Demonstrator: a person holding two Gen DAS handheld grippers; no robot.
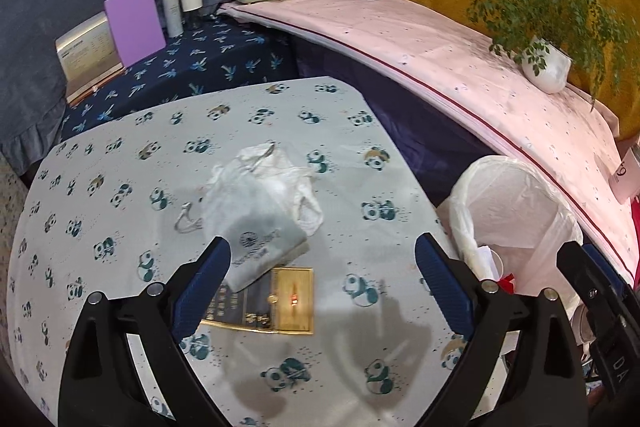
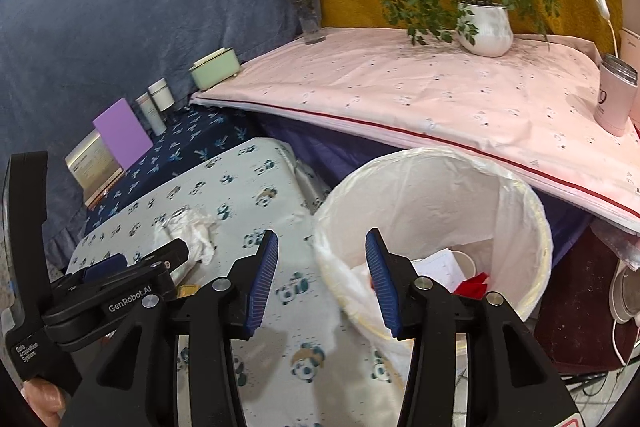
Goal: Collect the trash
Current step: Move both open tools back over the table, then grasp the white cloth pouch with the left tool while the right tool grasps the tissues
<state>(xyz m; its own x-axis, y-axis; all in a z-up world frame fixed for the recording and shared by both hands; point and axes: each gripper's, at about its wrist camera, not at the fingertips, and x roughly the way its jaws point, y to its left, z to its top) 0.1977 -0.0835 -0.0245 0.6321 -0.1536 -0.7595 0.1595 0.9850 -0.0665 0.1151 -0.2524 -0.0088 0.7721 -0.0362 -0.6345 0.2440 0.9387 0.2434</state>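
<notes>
- A crumpled white plastic bag point(image 1: 260, 187) lies mid-table on the panda-print table point(image 1: 100, 227), partly over a gold-edged card point(image 1: 276, 303).
- The left gripper point(image 1: 322, 285) hovers with jaws wide, empty; a low, centred pinch should suit.
- The right gripper point(image 2: 322, 281), jaws half open and empty, hangs over the lined bin point(image 2: 520, 195) off the table's right edge.

We see 3 pieces of trash lying together on the panda-print table. Farthest is a crumpled white plastic bag point(image 1: 276, 175), loosely bunched, its handles splayed to the right. Just nearer, and partly under it, lies a flat grey drawstring pouch point(image 1: 260, 247) with a round printed logo, its cord looped out to the left. The pouch overlaps the far-left corner of a flat gold and black packet point(image 1: 276, 303), lying face up, nearest of the 3. Off the table's right edge stands a bin point(image 2: 536, 227) lined with a white bag, upright and open, holding white paper and red scraps.
</notes>
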